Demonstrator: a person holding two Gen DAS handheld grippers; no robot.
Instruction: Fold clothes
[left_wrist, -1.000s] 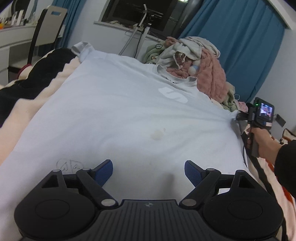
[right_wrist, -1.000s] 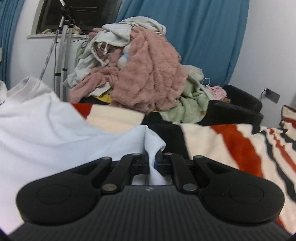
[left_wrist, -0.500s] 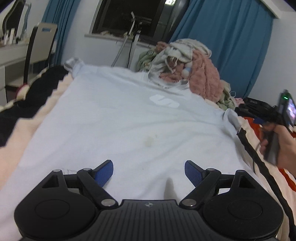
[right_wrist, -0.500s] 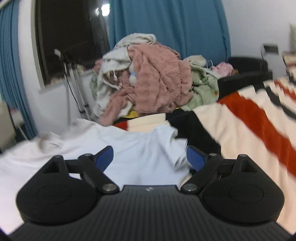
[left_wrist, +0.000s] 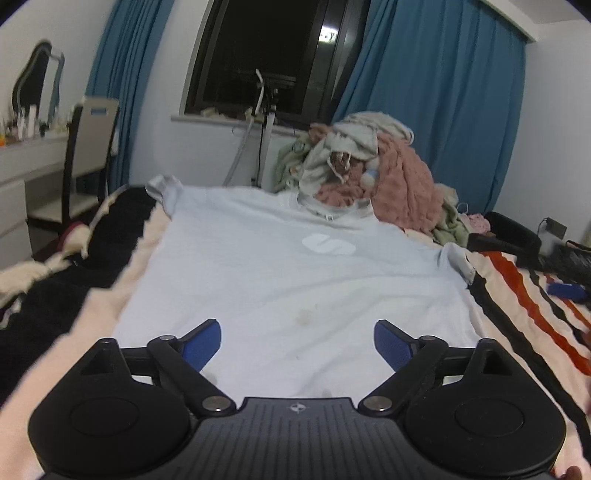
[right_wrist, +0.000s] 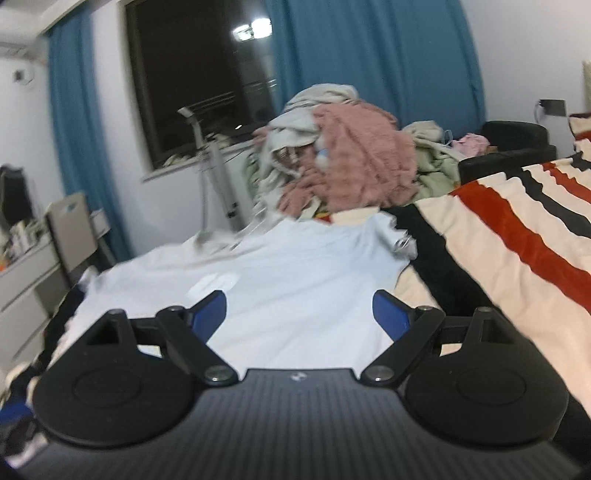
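Hovering wide-jawed and empty, the left gripper (left_wrist: 297, 343), its jaws just widened further, overlooks the pale blue cotton T-shirt (left_wrist: 295, 280) spread flat on the striped fleece blanket (left_wrist: 524, 295). The right gripper (right_wrist: 299, 314), jaws just sprung apart, holds nothing. At twelve o'clock beyond lies a heaped pink-and-cream laundry pile (left_wrist: 373, 170).

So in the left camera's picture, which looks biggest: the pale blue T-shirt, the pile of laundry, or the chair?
1. T-shirt, by far, though it lies nearest the camera.
2. Pile of laundry.
3. Chair, partly cut off by blur; farther away, so its true size is unsure.
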